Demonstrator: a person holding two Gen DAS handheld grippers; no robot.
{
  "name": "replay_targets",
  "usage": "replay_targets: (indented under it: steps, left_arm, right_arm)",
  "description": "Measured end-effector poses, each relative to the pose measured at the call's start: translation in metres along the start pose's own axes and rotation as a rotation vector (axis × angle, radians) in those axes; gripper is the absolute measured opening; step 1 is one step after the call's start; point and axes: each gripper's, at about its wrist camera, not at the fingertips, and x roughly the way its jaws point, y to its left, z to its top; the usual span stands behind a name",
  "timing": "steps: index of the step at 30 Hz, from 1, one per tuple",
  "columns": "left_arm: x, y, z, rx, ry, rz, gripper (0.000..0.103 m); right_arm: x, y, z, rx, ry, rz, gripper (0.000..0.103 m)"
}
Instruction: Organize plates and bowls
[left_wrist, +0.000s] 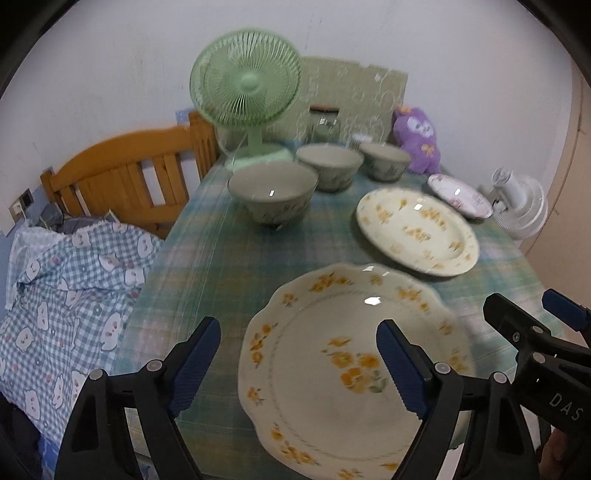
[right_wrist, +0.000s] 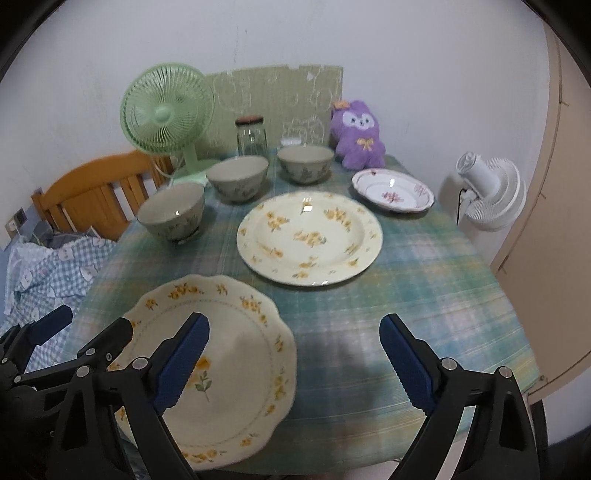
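A scalloped plate with yellow flowers (left_wrist: 351, 369) (right_wrist: 229, 350) lies at the near edge of the plaid-clothed table (right_wrist: 406, 295). My left gripper (left_wrist: 298, 326) (right_wrist: 92, 325) hovers open over its left part, nothing between the pads. My right gripper (right_wrist: 295, 325) (left_wrist: 532, 310) stands open, straddling the plate's right rim, holding nothing. Behind are a round yellow-flowered plate (right_wrist: 310, 238) (left_wrist: 417, 230) and a small pink-flowered plate (right_wrist: 393, 190) (left_wrist: 460, 194). Three grey-green bowls (right_wrist: 171, 212) (right_wrist: 236, 177) (right_wrist: 304, 162) stand in a row at the back left.
At the table's back stand a green fan (right_wrist: 166, 114), a glass jar (right_wrist: 251, 136) and a purple plush toy (right_wrist: 356, 133). A white fan (right_wrist: 487, 192) sits off the right edge. A wooden headboard (left_wrist: 122, 173) and checked bedding (left_wrist: 66, 295) lie left.
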Motion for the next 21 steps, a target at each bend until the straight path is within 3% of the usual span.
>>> replay_targets:
  steps: [8,12,17,21]
  left_arm:
    - [0.042,0.02,-0.006,-0.001,0.091,-0.017,0.086]
    - [0.062,0.026,-0.009,-0.019,0.133,-0.051,0.076]
    - [0.077,0.026,-0.014,-0.031,0.187,-0.074,0.074]
    - [0.08,0.025,-0.014,-0.026,0.223,-0.109,0.064]
  right_arm:
    - [0.045,0.022,-0.011,0.014,0.09,-0.023,0.094]
    - [0.066,0.029,-0.015,0.013,0.122,-0.043,0.092]
    - [0.085,0.029,-0.019,0.023,0.159,-0.075,0.088]
    - [0.094,0.028,-0.022,0.029,0.202,-0.077,0.084]
